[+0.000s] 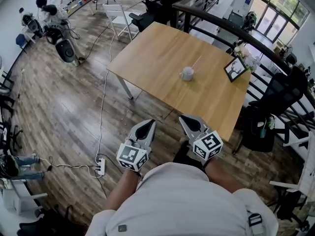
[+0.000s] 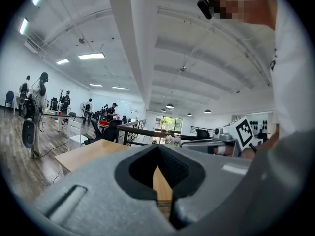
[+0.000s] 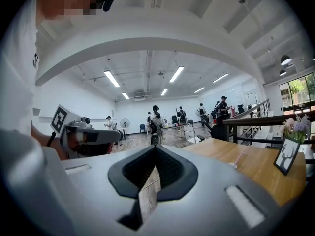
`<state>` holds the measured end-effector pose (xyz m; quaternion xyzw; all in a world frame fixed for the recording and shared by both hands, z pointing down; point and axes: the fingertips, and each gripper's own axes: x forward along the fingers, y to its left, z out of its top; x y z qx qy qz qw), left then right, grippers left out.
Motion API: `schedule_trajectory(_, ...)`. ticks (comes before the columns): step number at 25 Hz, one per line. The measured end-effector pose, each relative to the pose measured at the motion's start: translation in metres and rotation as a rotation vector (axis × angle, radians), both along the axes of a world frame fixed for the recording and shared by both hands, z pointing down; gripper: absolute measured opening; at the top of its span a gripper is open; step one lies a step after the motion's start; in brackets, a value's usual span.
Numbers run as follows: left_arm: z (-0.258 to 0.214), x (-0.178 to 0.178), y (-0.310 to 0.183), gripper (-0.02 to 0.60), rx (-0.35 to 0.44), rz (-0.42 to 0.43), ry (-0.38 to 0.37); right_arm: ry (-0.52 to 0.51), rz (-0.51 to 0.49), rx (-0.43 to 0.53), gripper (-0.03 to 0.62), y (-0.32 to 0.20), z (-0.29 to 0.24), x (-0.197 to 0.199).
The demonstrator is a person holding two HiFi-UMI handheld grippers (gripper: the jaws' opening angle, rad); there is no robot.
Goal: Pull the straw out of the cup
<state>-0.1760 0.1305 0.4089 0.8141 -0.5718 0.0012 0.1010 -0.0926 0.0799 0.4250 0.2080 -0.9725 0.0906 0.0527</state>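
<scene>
A small grey cup (image 1: 186,74) stands near the middle of the wooden table (image 1: 152,53), and a pink straw (image 1: 196,63) leans out of it to the upper right. Both grippers hang over the floor in front of the table's near edge, well short of the cup. My left gripper (image 1: 150,123) is shut with nothing in it, its jaws meeting at the tip (image 2: 157,149). My right gripper (image 1: 184,118) is shut and empty too (image 3: 155,149). In the right gripper view the straw (image 3: 239,157) shows just above the gripper body, and the cup is mostly hidden.
A framed picture (image 1: 235,69) and flowers (image 1: 244,53) stand at the table's right end, by a dark railing (image 1: 256,43). A black chair (image 1: 275,100) is to the right, a white chair (image 1: 120,16) beyond the table. A power strip (image 1: 101,167) and cable lie on the floor.
</scene>
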Motion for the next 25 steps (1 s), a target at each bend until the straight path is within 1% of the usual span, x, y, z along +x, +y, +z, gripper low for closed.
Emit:
schedule_trajectory(3, 0.001, 0.004, -0.037, 0.003, -0.001, -0.002, 0.001, -0.004, 0.002, 0.007, 0.009, -0.038, -0.001, 0.005)
schedule_trajectory(6, -0.003, 0.017, -0.082, 0.003, 0.004, 0.009, -0.001, -0.008, 0.02, 0.003, 0.009, -0.083, -0.004, 0.022)
schedule_trajectory(12, -0.005, 0.062, -0.176, 0.003, 0.004, 0.06, -0.003, -0.008, 0.073, -0.017, 0.009, -0.173, -0.003, 0.074)
schedule_trajectory(16, -0.007, 0.089, -0.22, 0.003, 0.002, 0.087, -0.009, -0.01, 0.099, -0.034, 0.009, -0.216, -0.001, 0.102)
schedule_trajectory(20, -0.004, 0.099, -0.254, 0.003, -0.016, 0.099, -0.021, -0.012, 0.118, -0.055, 0.009, -0.25, 0.007, 0.113)
schedule_trajectory(25, 0.011, 0.095, -0.291, 0.003, -0.048, 0.112, -0.027, 0.009, 0.123, -0.091, 0.015, -0.282, 0.024, 0.107)
